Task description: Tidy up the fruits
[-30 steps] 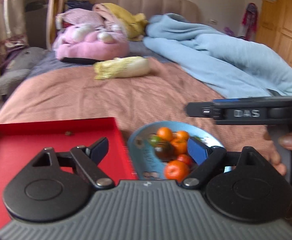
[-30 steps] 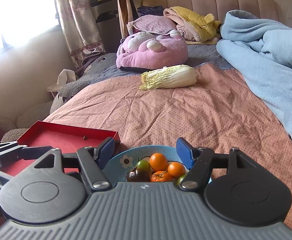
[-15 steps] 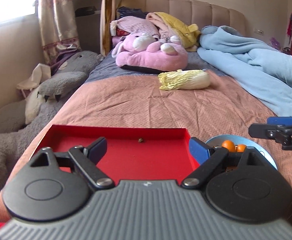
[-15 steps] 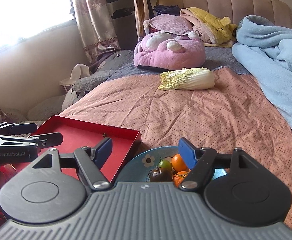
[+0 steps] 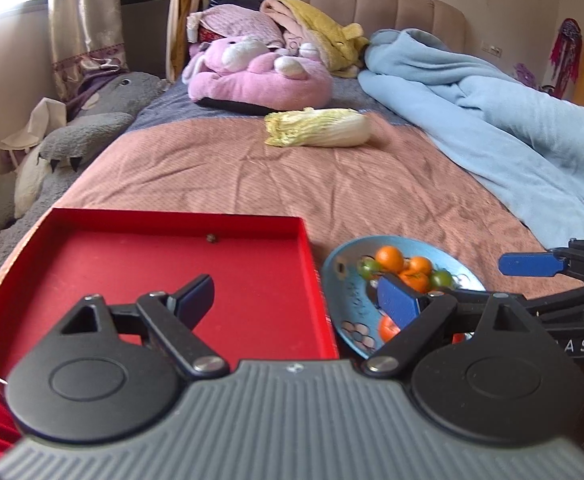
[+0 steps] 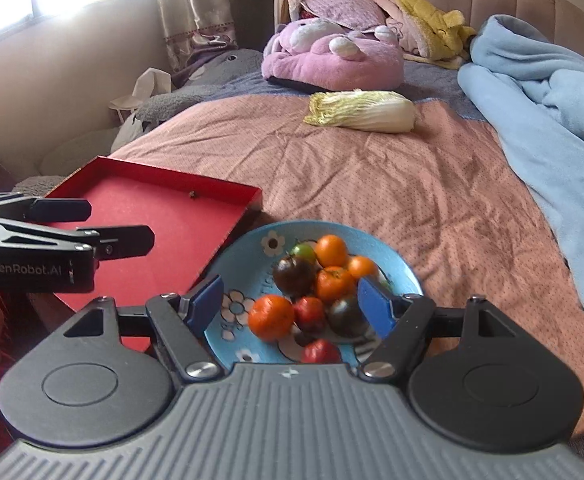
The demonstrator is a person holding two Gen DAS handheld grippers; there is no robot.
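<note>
A blue flowered plate (image 6: 247, 248) (image 5: 344, 268) on the bed carries several small fruits: oranges (image 6: 271, 317), dark tomatoes (image 6: 294, 276), red ones (image 6: 310, 312) and a green one (image 6: 304, 251). Left of it lies an open red tray (image 5: 131, 256) (image 6: 163, 216) with one small dark speck inside. My right gripper (image 6: 294, 306) hovers just above the plate's near side, jaws opening, pressing on nothing. My left gripper (image 5: 298, 300) is open over the tray's right edge, nothing between its fingers. Each gripper shows side-on in the other's view.
Farther up the pink bedspread lies a napa cabbage (image 5: 316, 127). A pink plush cushion (image 5: 259, 80) and piled clothes sit by the headboard. A light blue blanket (image 5: 492, 128) runs down the right side. A grey plush shark (image 5: 75, 136) lies off the bed's left edge.
My right gripper has opened wider and tipped down over the plate, so more fruit shows. My left gripper swung left over the tray, then back toward the tray's right edge.
</note>
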